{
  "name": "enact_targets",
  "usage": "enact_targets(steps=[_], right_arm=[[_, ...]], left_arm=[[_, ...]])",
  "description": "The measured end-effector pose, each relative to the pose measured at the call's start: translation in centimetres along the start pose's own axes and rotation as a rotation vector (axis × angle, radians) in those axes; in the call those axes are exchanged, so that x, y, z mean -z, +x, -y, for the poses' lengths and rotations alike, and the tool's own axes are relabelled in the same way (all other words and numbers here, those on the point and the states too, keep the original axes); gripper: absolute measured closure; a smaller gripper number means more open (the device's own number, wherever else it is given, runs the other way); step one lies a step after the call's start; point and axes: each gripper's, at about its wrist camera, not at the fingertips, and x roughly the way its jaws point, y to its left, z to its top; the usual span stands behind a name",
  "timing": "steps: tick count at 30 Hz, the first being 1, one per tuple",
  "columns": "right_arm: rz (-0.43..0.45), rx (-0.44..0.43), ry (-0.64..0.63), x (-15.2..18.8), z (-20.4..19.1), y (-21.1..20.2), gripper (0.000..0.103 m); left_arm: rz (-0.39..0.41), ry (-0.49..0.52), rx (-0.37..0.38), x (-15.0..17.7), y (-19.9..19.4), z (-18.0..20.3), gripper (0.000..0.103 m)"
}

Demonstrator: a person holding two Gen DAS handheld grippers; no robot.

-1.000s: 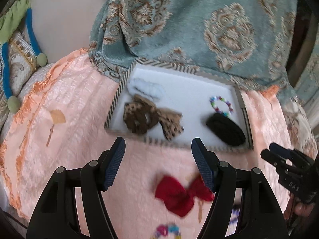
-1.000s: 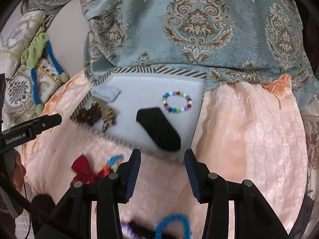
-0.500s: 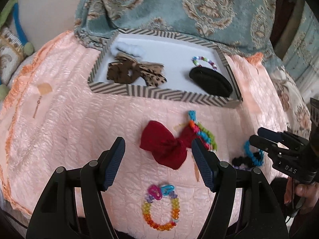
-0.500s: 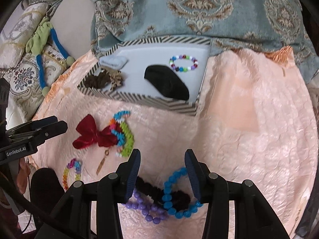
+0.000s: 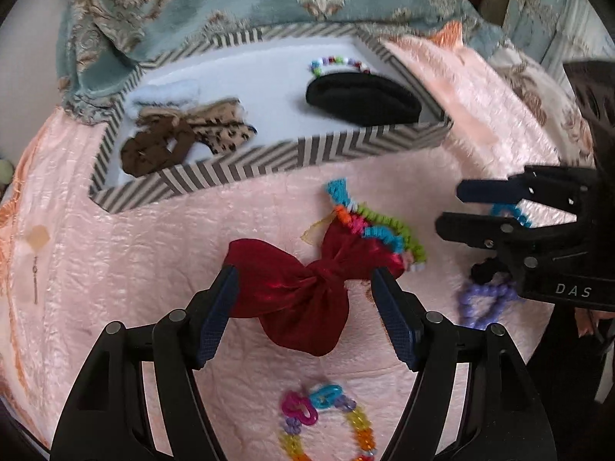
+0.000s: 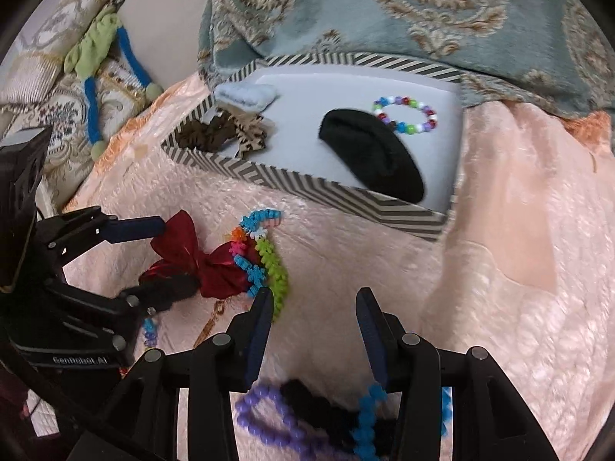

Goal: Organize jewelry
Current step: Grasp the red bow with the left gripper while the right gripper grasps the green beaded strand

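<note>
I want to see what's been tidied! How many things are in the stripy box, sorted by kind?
Leopard-print bow: 1
Bead bracelet: 1
Black soft piece: 1
White fluffy piece: 1
Total in the striped box: 4

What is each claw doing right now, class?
Left claw: open, straddling the red bow, not gripping.
Right claw: open, empty.

A home, most likely a bedroom: a peach quilted bedspread (image 6: 519, 269) covers a bed, with a teal damask blanket (image 6: 423, 11) bunched just behind the striped box (image 6: 307, 188) and embroidered cushions (image 6: 57, 88) nearby.
</note>
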Motion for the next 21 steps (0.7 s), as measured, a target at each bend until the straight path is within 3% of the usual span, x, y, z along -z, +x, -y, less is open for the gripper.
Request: enact_targets(steps=[8, 12, 21], right_arm=[[-0.041, 0.007, -0.106, -0.9, -1.6, 3.2, 0.073], [-0.027, 0.054, -0.136, -1.1, -1.4, 3.5, 0.093], [-0.013, 0.100, -0.062, 0.1, 2.3, 1.3, 0.093]], left_arm=[[-0.040, 0.041, -0.021, 0.4, 2.3, -0.2, 0.032], [-0.034, 0.017, -0.006, 0.0, 2.2, -0.5, 0.032], [-0.022, 0.021, 0.009, -0.3, 2.2, 0.2, 0.033]])
